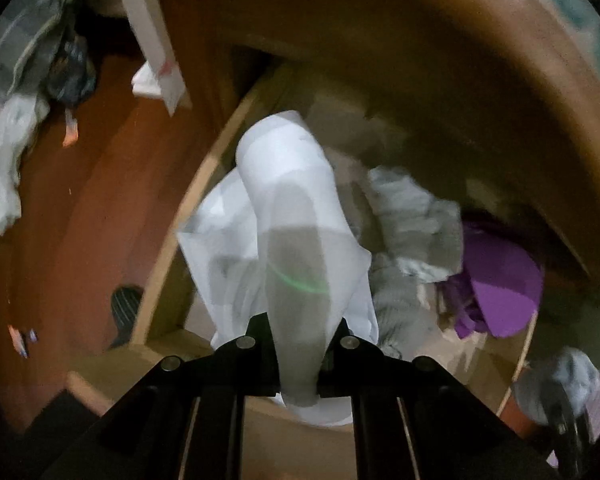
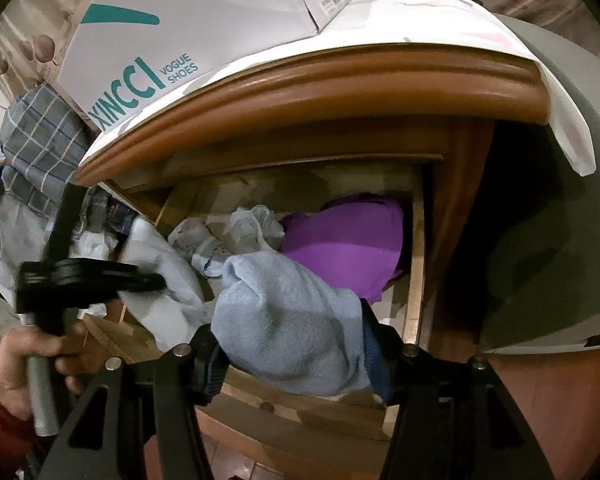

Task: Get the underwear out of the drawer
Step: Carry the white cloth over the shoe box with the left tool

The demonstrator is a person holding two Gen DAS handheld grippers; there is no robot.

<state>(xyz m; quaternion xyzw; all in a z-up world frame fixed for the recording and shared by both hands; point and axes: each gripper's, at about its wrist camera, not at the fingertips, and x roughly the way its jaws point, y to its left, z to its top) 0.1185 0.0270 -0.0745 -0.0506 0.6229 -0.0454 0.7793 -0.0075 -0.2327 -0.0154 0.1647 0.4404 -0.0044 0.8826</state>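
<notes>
The white, thin cotton underwear [image 1: 296, 216] hangs pinched between the pressed-together jaws of the left gripper [image 1: 298, 364], its loose end trailing down toward the left front corner of the open light-wood drawer [image 1: 204, 184], so it looks partly lifted but not clear of the drawer wall. In the right wrist view, the right gripper [image 2: 296, 344] holds a pale blue fleecy garment [image 2: 292, 320] bunched between its half-spread jaws, above the drawer's front edge. Left inside the drawer are a crumpled grey-white cloth [image 1: 416, 220] and a purple fabric piece [image 2: 348, 248] at the right side. The drawer belongs to a brown wooden nightstand [image 2: 340, 80] topped by a white shoe box with teal lettering [image 2: 172, 24]; a person's hand [image 2: 24, 360] grips the left tool's handle. To finish this lift well, the left gripper should likely rise straight until the trailing hem clears the rim, keeping the pinch firm since thin cloth can slip, and avoid dragging the hem across the neighbouring cloth, which might snag and be pulled along.
</notes>
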